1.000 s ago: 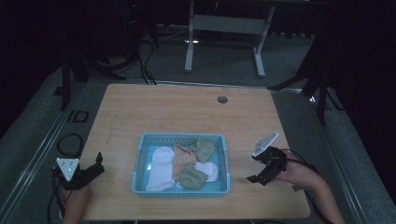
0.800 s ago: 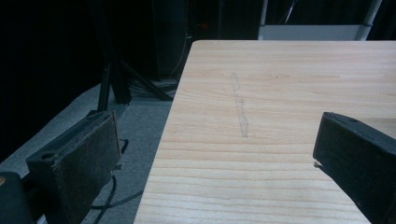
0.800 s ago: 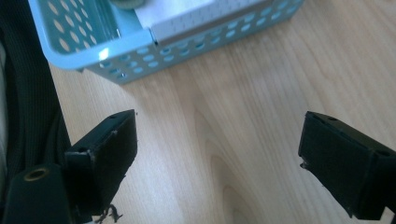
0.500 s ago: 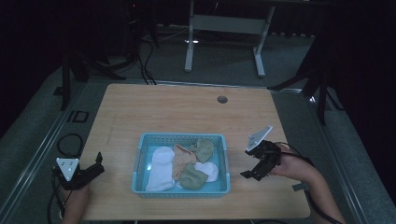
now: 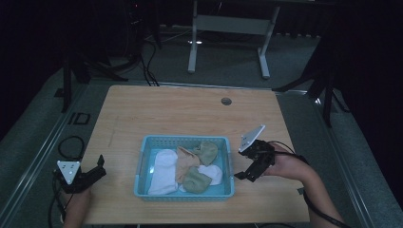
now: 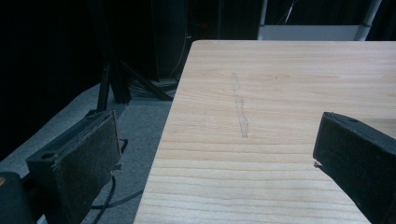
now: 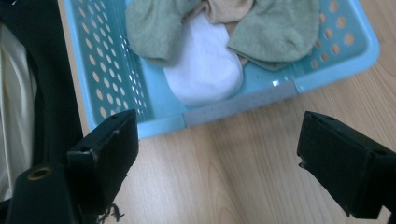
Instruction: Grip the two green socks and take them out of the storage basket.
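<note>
A light blue perforated basket [image 5: 185,138] sits on the near middle of the wooden table [image 5: 180,111]. It holds a white sock [image 5: 164,171], a tan sock [image 5: 183,161] and green socks [image 5: 206,151]. My right gripper [image 5: 244,173] hovers open just off the basket's right wall, jaws pointing at it. In the right gripper view the gripper [image 7: 219,140] is spread wide before the basket rim [image 7: 238,105], with a white sock [image 7: 203,70] and green socks [image 7: 275,32] just inside. My left gripper [image 5: 99,170] is open at the table's near left corner; in its own view the gripper [image 6: 215,144] holds nothing.
A round cable hole [image 5: 226,101] lies near the table's far edge. The table's left edge [image 6: 161,144] drops to grey floor with a coiled cable [image 5: 71,142]. A white desk frame [image 5: 228,28] stands beyond the table.
My right gripper has moved left, closer to the basket's right wall. The left gripper has stayed where it was.
</note>
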`<state>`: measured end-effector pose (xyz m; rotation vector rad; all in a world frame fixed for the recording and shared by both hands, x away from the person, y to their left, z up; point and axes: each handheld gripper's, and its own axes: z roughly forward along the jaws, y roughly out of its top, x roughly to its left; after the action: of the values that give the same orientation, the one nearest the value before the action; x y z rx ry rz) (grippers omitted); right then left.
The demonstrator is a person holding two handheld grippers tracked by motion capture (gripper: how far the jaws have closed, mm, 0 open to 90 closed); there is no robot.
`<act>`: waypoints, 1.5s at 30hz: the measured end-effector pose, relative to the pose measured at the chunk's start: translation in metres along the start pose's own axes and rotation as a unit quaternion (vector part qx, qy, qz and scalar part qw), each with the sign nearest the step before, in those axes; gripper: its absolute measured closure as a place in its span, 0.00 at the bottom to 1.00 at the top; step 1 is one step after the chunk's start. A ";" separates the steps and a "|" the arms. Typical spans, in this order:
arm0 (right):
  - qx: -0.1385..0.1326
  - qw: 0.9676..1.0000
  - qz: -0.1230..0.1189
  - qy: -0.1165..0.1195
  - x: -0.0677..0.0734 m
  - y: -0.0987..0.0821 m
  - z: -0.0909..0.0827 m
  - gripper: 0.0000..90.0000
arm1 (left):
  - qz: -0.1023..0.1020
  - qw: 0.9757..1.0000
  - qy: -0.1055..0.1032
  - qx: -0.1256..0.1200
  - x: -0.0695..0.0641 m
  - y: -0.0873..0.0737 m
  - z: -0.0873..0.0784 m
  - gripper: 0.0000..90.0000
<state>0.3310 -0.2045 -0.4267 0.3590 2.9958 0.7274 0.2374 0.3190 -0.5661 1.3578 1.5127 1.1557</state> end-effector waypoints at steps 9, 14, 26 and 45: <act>-0.001 1.000 -0.021 0.013 0.004 0.018 0.013 0.14 | 0.000 1.000 -0.001 0.000 0.000 0.000 0.000 0.00; 0.003 1.000 -0.026 0.009 0.006 0.027 0.023 0.13 | 0.000 1.000 -0.001 0.000 0.000 0.000 0.000 0.00; 0.022 0.998 -0.047 0.021 0.014 0.052 0.058 0.15 | -0.001 1.000 -0.002 0.000 0.001 0.000 0.000 0.00; 0.044 0.996 -0.056 0.051 0.022 0.074 0.094 0.17 | -0.001 1.000 -0.003 0.000 0.001 0.000 0.000 0.00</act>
<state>0.3342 -0.0937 -0.4759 0.1601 3.1213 0.6234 0.2369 0.3196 -0.5660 1.3590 1.5092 1.1493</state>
